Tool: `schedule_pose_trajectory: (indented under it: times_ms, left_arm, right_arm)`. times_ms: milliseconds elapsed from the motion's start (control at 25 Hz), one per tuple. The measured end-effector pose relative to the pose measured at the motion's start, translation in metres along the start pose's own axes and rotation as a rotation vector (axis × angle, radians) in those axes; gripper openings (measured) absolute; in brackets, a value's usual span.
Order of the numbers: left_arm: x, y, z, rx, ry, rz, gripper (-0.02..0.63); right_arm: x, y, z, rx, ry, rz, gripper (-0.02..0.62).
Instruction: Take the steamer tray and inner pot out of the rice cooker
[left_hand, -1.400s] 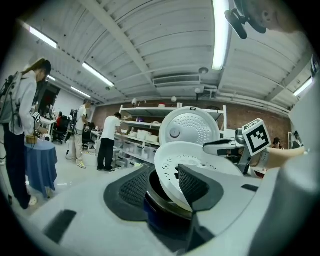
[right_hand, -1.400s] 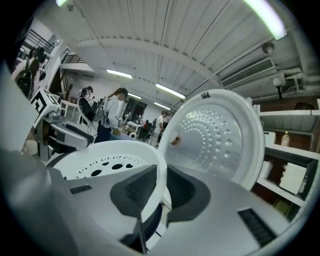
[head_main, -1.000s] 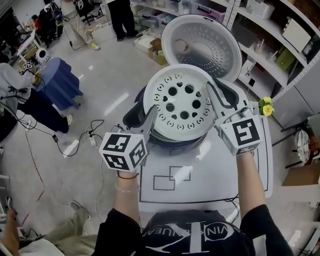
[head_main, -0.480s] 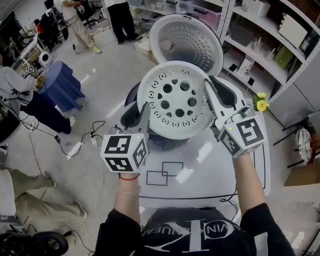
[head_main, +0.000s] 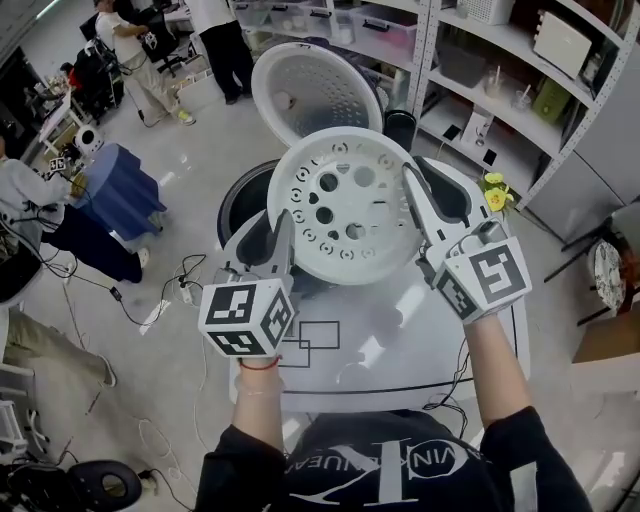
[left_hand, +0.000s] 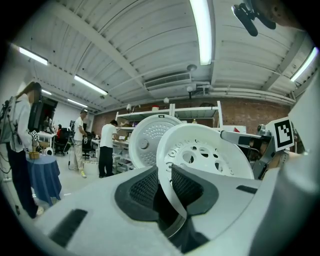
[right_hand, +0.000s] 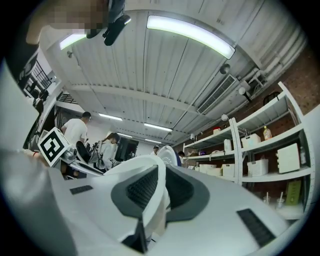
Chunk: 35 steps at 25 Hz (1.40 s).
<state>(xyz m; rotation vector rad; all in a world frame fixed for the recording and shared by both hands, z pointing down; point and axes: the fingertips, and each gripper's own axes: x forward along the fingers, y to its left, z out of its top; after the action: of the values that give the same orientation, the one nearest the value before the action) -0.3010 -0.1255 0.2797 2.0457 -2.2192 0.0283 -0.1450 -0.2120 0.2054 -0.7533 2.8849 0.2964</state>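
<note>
Count at this moment:
- Steamer tray (head_main: 340, 205): 1, white and perforated.
- Rice cooker (head_main: 236, 200): 1, with 1 lid (head_main: 315, 90).
- Worktop (head_main: 400, 350): 1, with 2 overlapping drawn rectangles (head_main: 318, 336) on it.
- Yellow flower sprig (head_main: 494, 196): 1, off the worktop's far right corner.
- Blue-draped table (head_main: 120, 180): 1, on the floor.
- Standing people (head_main: 215, 40): 2 clearly seen; others are cut off at the picture's edge.

glossy grey floor (head_main: 190, 200), white metal shelving (head_main: 500, 150) along a brick wall (left_hand: 245, 112), blue-draped table (head_main: 115, 190), ceiling strip lights (left_hand: 201, 30)
</note>
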Motion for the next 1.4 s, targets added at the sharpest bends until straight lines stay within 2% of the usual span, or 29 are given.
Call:
schedule_pose_trajectory:
  times_ms: [320, 480, 800, 1160, 1400]
  left_arm:
    - [0.026, -0.073, -0.017, -0.044, 0.024, -0.112, 0.080]
    - [0.045, -0.113, -0.033, -0.041, 0.070, -0.209, 0.078]
    - [0.076, -0.164, -0.068, -0.042, 0.150, -0.337, 0.075]
    - [0.099, -0.205, -0.120, -0.054, 0.277, -0.405, 0.067]
    - [0.113, -0.221, -0.166, -0.059, 0.362, -0.426, 0.067]
  right_arm:
    - [-0.060, -0.056, -0.019, 0.018, 0.037, -0.125, 0.043]
    - [-0.099, -0.084, -0.034, 0.029, 0.081, -0.225, 0.043]
    - [-0.154, -0.120, -0.075, 0.084, 0.159, -0.365, 0.043]
    - [-0.204, -0.143, -0.133, 0.168, 0.270, -0.465, 0.043]
    - [-0.228, -0.150, -0.186, 0.237, 0.352, -0.502, 0.044]
